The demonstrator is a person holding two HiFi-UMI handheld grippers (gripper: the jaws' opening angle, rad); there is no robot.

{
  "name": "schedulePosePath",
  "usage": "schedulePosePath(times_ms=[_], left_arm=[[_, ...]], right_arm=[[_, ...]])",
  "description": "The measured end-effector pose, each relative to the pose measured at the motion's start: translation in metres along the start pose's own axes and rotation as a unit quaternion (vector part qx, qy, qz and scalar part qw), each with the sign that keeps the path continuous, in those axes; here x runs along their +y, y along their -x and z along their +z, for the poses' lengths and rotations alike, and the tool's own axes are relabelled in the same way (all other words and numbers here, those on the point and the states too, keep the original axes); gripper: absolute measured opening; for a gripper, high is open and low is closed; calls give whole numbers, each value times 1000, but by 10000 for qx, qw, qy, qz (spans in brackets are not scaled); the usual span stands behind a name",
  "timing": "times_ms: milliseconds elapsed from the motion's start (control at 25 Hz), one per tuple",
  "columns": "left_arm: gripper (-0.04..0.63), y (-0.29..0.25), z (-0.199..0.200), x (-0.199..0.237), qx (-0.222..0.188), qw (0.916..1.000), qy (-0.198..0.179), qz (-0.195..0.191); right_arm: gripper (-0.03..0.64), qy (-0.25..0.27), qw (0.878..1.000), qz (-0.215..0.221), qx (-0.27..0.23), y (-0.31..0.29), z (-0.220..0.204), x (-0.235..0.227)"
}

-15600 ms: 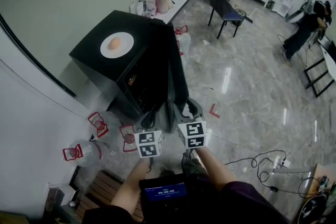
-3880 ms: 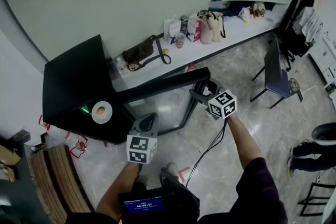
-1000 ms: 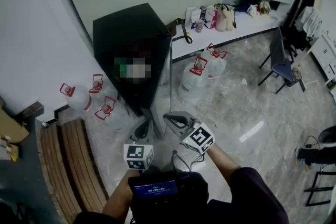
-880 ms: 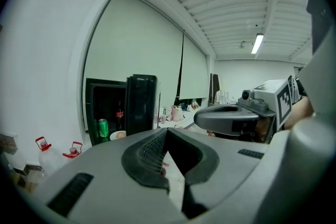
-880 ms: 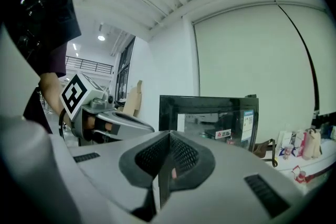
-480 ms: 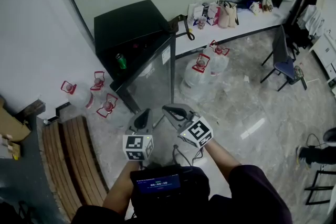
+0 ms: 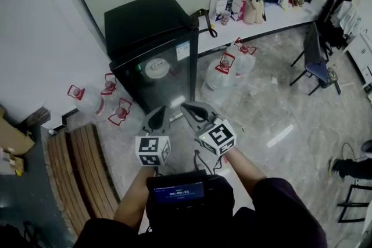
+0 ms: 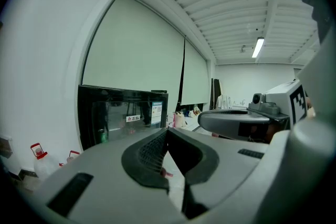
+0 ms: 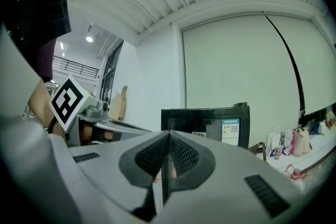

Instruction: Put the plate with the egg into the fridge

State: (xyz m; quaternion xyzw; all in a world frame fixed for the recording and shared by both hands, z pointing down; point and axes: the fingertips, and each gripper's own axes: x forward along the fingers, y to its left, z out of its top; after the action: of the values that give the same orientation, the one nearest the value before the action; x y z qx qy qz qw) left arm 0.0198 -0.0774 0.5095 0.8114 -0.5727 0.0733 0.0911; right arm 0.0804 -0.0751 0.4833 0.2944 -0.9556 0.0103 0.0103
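Observation:
The black fridge [image 7: 150,32] stands against the wall with its glass door closed. Through the glass a white plate [image 7: 156,68] with the pale egg on it shows on a shelf. My left gripper [image 7: 157,115] and right gripper [image 7: 187,107] hover side by side just in front of the door, both shut and holding nothing. The left gripper view has the fridge [image 8: 123,113] ahead, beyond the closed tips of the left gripper [image 8: 167,130]. The right gripper view shows the fridge [image 9: 206,119] past the shut right gripper [image 9: 169,134].
Water jugs with red handles stand on the floor left of the fridge [image 7: 86,101] and to its right [image 7: 223,71]. A slatted wooden bench [image 7: 75,177] lies at the left. A white counter with bags [image 7: 256,11] and a chair [image 7: 317,61] are at the right.
The fridge door, ajar half a second ago, is now closed, with the plate visible behind its glass. Both grippers stayed together in front of the door and rose slightly.

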Motion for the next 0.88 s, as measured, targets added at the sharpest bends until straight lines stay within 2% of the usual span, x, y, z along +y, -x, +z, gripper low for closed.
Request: schedulePosePath(times_ms=[200, 880], left_arm=[[9, -6, 4, 9, -49, 10000, 34, -17], [9, -19, 9, 20, -67, 9998, 85, -136]], right_arm=[[8, -543, 9982, -90, -233, -8, 4, -6], [8, -553, 9981, -175, -197, -27, 5, -4]])
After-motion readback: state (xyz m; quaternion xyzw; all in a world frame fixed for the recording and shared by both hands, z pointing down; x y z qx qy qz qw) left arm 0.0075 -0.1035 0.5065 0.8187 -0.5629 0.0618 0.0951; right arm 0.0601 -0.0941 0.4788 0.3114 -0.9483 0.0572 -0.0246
